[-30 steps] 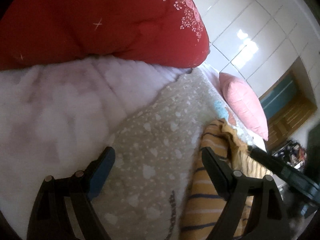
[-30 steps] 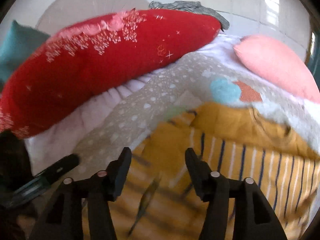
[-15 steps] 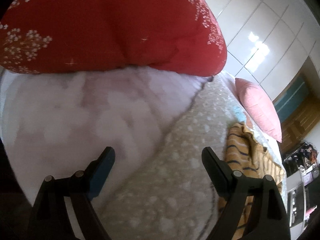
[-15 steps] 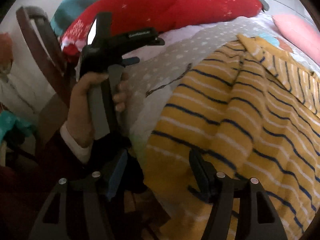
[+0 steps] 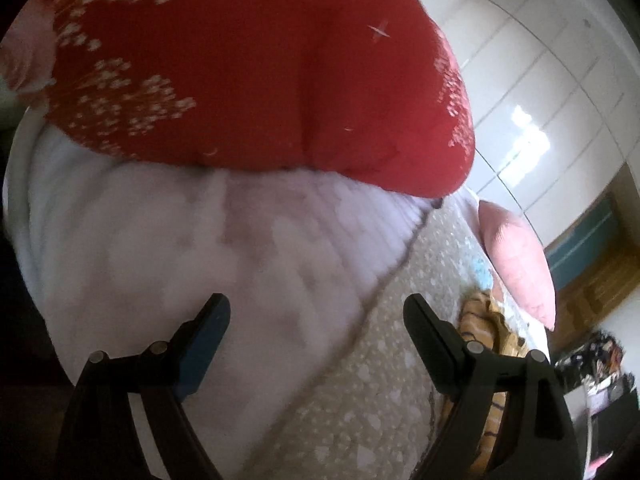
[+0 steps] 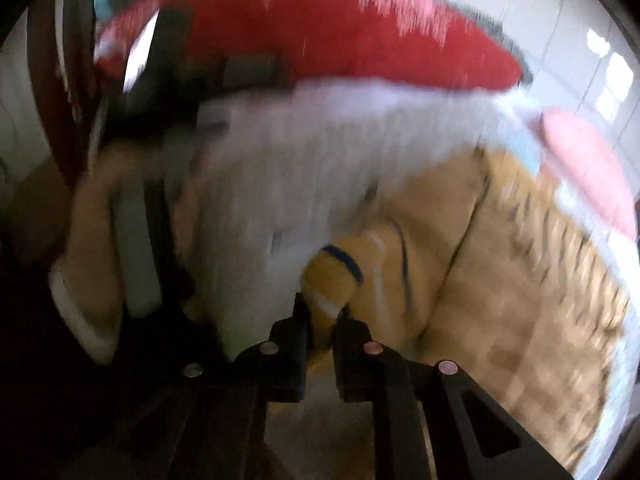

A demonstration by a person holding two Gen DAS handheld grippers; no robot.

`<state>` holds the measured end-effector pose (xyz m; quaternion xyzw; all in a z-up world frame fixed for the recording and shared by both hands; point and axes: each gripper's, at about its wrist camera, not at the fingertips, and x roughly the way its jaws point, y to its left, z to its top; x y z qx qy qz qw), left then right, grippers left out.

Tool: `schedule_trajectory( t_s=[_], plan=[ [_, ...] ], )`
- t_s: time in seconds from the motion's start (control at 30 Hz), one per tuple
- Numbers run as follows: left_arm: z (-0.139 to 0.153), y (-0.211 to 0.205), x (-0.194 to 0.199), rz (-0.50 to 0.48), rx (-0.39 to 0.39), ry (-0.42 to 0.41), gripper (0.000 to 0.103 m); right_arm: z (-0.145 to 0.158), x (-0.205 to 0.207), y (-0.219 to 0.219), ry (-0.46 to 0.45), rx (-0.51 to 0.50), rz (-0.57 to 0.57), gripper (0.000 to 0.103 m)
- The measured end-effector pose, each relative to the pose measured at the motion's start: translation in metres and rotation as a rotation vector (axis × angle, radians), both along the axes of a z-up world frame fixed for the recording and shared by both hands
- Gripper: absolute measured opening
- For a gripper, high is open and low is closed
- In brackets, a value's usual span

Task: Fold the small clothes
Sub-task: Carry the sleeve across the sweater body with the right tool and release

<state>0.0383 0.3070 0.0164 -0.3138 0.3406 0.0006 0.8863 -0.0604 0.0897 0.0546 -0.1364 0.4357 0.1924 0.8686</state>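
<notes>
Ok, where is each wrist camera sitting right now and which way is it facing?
Left wrist: on the open left gripper, facing the red quilt over white bedding; only its fingers show.
Right wrist: on the right gripper, shut on the yellow striped garment, facing across the bed; the person's left hand shows, blurred.
Shared: red quilt, garment, pink pillow.

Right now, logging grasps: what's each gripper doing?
Left gripper: open, holding nothing.
Right gripper: closed on the yellow striped garment.

The striped garment lies on the bed, right of the duvet, with the quilt behind and pillow beyond.
</notes>
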Motion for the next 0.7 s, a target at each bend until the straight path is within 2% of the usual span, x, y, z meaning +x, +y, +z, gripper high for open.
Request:
schedule_trajectory(
  t_s=[0.07,0.27,0.4,0.47,0.53,0.6,0.7],
  plan=[
    [-0.001,0.001,0.001,0.001,-0.005,0.000,0.087,0.043,0.019,0.005,-0.074,0.012,0.017,0.011],
    [0.001,-0.007,0.002,-0.022,0.014,-0.010,0.088,0.163,0.060,0.024,-0.325,-0.033,0.051,0.011],
    [0.002,-0.018,0.007,-0.052,0.024,-0.009,0.088,0.215,0.069,0.026,-0.454,-0.097,0.017,0.011],
    [0.003,-0.027,0.008,-0.075,0.029,-0.015,0.087,0.225,0.080,0.010,-0.487,-0.153,-0.041,0.011],
    [0.005,-0.036,0.009,-0.102,0.034,-0.024,0.088,0.224,0.097,-0.016,-0.466,-0.179,-0.105,0.011],
    [0.008,-0.050,0.008,-0.144,0.050,-0.039,0.087,0.211,0.111,-0.050,-0.424,-0.215,-0.181,0.011],
    [0.013,-0.076,0.009,-0.217,0.074,-0.063,0.087,0.171,0.132,-0.118,-0.321,-0.267,-0.319,0.011]
  ],
)
